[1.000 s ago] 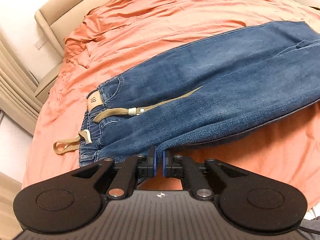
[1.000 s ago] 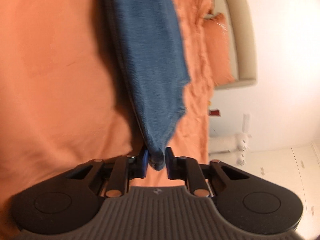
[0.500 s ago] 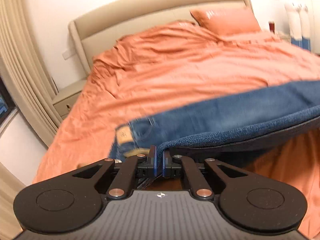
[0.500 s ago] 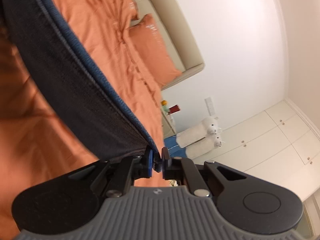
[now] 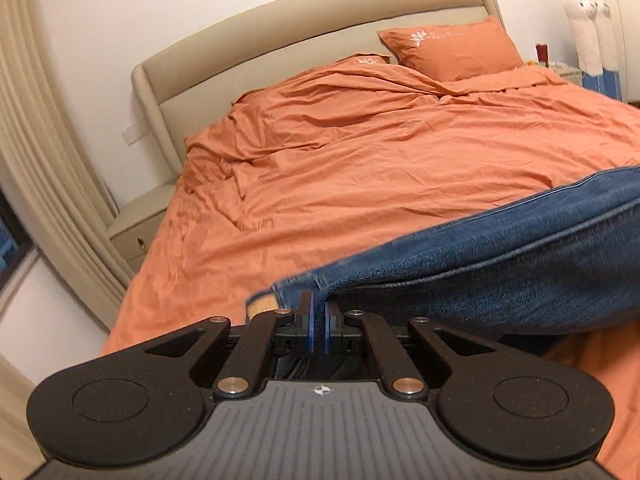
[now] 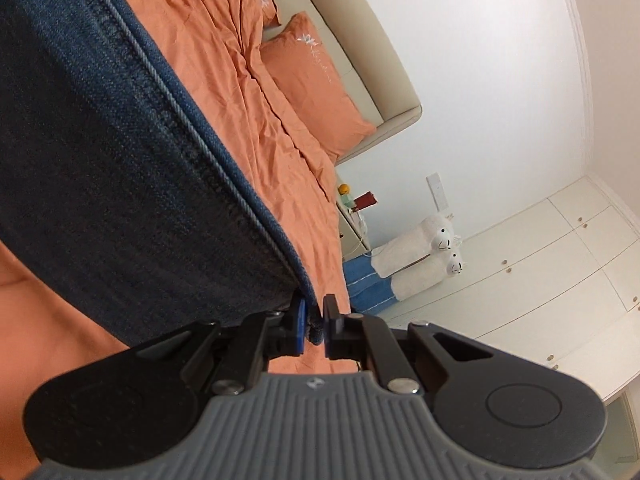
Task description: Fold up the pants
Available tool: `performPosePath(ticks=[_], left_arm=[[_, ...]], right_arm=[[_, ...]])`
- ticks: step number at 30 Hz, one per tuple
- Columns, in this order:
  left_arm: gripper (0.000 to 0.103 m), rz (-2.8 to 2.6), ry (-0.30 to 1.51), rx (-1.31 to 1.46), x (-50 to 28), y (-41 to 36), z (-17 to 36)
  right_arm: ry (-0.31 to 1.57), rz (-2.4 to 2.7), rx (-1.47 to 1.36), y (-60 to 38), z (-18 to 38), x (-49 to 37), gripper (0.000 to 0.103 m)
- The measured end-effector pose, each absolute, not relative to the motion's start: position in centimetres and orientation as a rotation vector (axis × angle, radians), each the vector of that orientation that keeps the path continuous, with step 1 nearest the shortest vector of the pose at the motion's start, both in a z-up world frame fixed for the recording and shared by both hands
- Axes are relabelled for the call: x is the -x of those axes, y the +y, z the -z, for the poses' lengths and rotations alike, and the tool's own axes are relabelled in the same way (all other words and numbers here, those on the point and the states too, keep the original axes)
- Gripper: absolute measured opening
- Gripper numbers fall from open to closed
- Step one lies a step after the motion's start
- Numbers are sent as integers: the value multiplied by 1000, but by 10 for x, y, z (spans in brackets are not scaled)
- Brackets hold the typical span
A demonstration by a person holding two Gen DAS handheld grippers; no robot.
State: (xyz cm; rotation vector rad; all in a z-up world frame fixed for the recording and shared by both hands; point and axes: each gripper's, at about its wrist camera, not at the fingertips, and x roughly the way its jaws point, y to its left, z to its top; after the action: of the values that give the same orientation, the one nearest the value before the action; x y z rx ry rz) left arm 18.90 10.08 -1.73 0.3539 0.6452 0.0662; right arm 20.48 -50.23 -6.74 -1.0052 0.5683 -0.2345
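Observation:
Blue denim pants hang lifted above the orange bed, stretching from my left gripper off to the right edge of the left wrist view. My left gripper is shut on their near edge, close to the tan waistband patch. In the right wrist view the pants run up and left, their dark underside facing me. My right gripper is shut on the end of that seamed edge, with denim pinched between the blue pads.
An orange duvet covers the bed, with orange pillows against a beige headboard. A bedside drawer unit and curtains stand at left. Plush alpacas, a nightstand and white cupboards stand at right.
Both grippers have risen with the pants, which lay flat on the bed a second ago. The right gripper has rolled and now clamps the hem firmly. The waistband has come off the duvet.

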Motion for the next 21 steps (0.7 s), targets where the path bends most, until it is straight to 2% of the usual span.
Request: performPosePath(ticks=[8, 14, 21], left_arm=[[5, -51, 725, -481, -307, 87, 40], [5, -51, 867, -539, -397, 79, 110], [5, -37, 971, -572, -441, 76, 181]], right_arm=[[652, 210, 1003, -500, 101, -333, 1], [784, 165, 1064, -493, 167, -436, 1], [936, 120, 1116, -485, 243, -505, 2]])
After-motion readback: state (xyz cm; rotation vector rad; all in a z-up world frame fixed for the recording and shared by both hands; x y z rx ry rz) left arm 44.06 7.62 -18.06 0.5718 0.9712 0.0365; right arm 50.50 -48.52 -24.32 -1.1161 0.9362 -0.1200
